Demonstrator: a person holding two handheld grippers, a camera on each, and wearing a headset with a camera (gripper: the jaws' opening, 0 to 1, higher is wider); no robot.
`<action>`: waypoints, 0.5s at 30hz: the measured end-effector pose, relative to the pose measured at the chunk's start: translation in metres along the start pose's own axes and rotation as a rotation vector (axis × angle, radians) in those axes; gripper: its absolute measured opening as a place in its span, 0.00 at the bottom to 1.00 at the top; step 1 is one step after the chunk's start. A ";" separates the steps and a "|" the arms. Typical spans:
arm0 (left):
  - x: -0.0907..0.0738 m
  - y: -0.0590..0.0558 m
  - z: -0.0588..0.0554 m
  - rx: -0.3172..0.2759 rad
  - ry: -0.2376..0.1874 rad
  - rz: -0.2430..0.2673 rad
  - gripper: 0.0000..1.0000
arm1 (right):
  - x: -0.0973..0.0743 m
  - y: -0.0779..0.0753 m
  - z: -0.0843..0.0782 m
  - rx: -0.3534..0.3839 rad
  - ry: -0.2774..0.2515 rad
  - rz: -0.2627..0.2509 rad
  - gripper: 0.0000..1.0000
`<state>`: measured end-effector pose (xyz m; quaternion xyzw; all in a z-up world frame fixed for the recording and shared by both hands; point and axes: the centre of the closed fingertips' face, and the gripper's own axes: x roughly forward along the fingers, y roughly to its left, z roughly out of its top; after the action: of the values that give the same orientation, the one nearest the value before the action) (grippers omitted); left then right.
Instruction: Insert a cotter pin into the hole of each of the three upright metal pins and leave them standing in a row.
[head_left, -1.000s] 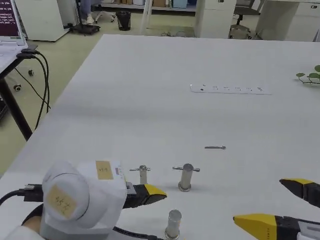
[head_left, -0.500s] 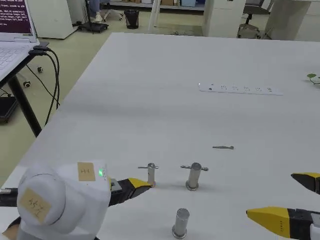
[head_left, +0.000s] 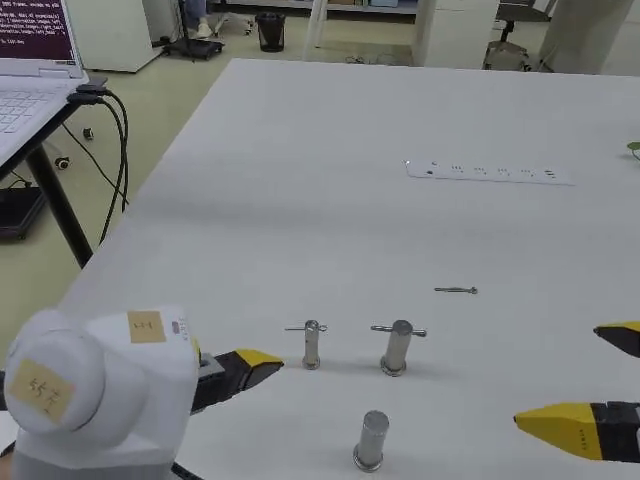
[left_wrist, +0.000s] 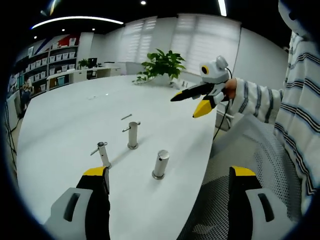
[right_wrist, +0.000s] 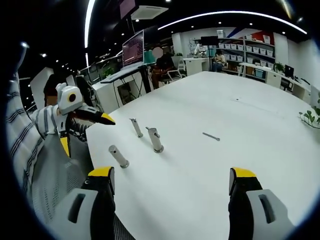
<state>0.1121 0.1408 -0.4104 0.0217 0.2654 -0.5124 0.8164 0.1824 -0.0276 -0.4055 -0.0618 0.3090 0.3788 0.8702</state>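
Three metal pins stand upright on the white table. A thin pin (head_left: 312, 345) and a thicker pin (head_left: 397, 348) stand side by side, each with a cotter pin through its top. A plain pin (head_left: 371, 440) stands nearer me with nothing through it. A loose cotter pin (head_left: 456, 290) lies flat beyond them. My left gripper (left_wrist: 168, 173) is open and empty, its yellow tip a little left of the thin pin (left_wrist: 103, 154). My right gripper (right_wrist: 172, 175) is open and empty, low at the right (head_left: 560, 378), well apart from the pins.
A white power strip (head_left: 490, 173) lies further back on the table (head_left: 300, 200). A laptop (head_left: 30, 70) with cables sits on a side stand at the left. The table's left edge runs close to my left gripper. A potted plant (left_wrist: 160, 65) stands at the far end.
My left gripper has drawn back to the left, from beside the thin pin's base to clear of it. The right gripper has barely moved. The head camera has shifted slightly.
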 end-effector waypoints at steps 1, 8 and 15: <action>-0.001 0.001 0.001 0.001 -0.006 0.005 0.99 | 0.000 -0.001 0.001 -0.002 0.001 0.002 0.94; -0.008 0.005 0.002 0.003 -0.006 0.042 0.99 | 0.003 -0.009 0.008 -0.052 0.028 0.010 0.93; -0.012 0.003 -0.002 -0.013 0.001 0.041 0.99 | 0.006 -0.022 0.016 -0.166 0.074 0.023 0.86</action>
<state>0.1091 0.1530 -0.4074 0.0220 0.2686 -0.4939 0.8267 0.2087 -0.0345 -0.3990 -0.1440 0.3090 0.4105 0.8457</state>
